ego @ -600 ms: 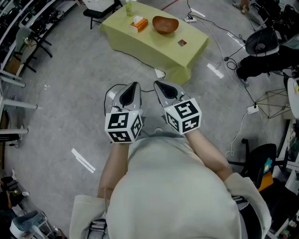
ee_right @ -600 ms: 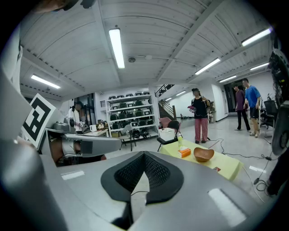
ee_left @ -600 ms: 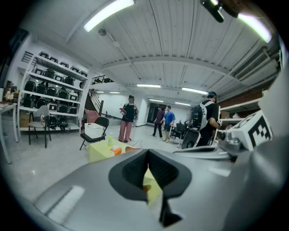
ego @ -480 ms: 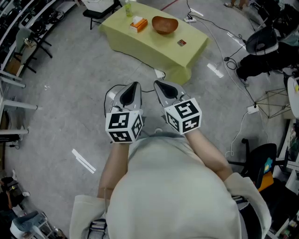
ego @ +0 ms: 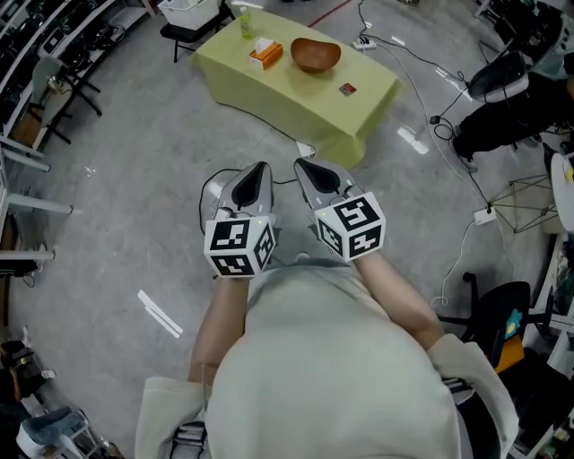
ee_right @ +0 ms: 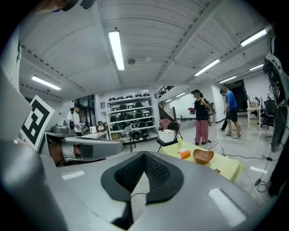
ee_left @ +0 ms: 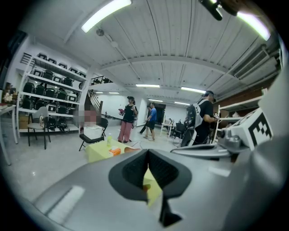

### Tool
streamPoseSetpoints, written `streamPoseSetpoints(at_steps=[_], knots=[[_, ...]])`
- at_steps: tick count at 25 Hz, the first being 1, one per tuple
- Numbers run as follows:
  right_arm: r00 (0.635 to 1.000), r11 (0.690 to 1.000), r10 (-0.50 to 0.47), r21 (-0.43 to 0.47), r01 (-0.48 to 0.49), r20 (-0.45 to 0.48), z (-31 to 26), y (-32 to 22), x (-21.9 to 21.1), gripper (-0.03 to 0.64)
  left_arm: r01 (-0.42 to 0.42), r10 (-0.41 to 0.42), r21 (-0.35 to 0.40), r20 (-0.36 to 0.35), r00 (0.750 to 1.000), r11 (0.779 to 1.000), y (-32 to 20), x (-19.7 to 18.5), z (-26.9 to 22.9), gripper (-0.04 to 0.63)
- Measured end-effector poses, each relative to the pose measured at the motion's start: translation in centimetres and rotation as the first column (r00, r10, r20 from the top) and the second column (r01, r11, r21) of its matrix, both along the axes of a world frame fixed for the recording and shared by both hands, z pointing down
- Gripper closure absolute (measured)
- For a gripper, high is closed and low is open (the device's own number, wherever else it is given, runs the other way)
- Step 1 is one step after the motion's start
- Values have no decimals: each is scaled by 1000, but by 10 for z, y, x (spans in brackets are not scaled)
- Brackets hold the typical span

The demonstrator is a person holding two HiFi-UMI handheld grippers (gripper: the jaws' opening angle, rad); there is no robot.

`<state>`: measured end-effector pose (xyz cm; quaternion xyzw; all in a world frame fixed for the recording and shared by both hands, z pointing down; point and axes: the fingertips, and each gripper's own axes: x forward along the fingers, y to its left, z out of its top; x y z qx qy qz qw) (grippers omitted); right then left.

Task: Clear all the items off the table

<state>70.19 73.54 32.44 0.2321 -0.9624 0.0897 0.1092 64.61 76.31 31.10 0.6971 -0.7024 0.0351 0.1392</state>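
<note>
Both tools are held side by side close in front of the person, well short of the worktop (ego: 269,94). The left tool (ego: 260,167) has its jaws pressed together with nothing between them, and the right tool (ego: 301,163) is the same, closed and empty.

The worktop stands across the floor, draped in a yellow-green cloth that hangs down over every edge. On it, a wooden bowl (ego: 316,54) sits around the middle, with an orange tissue box (ego: 265,52) just to its left. A green bottle (ego: 245,20) stands at the far left end, close to the edge. A small red square item (ego: 348,88) lies to the right of the bowl, nearer the right-hand edge.

Between the person and the worktop the grey floor (ego: 134,179) lies open and wide. To the right, cables (ego: 430,99) trail across it towards a black chair (ego: 502,76). A white strip (ego: 160,309) lies on the floor at the near left, and a chair carrying a white basket (ego: 188,11) stands just beyond the worktop's far left end
</note>
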Motion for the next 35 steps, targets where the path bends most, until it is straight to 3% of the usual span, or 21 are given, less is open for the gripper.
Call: streamPoseSetpoints(at_steps=[16, 26, 35], knots=[[1000, 1000, -1, -21, 1, 8, 2, -8, 13, 618, -1, 1, -22, -22, 1000, 1000, -13, 12, 7, 586], [999, 999, 43, -2, -43, 23, 0, -18, 23, 618, -26, 26, -28, -22, 999, 999, -22, 19, 10, 586], [995, 994, 102, -32, -102, -1, 13, -55, 21, 618, -68, 66, -40, -32, 997, 997, -62, 7, 18, 586]])
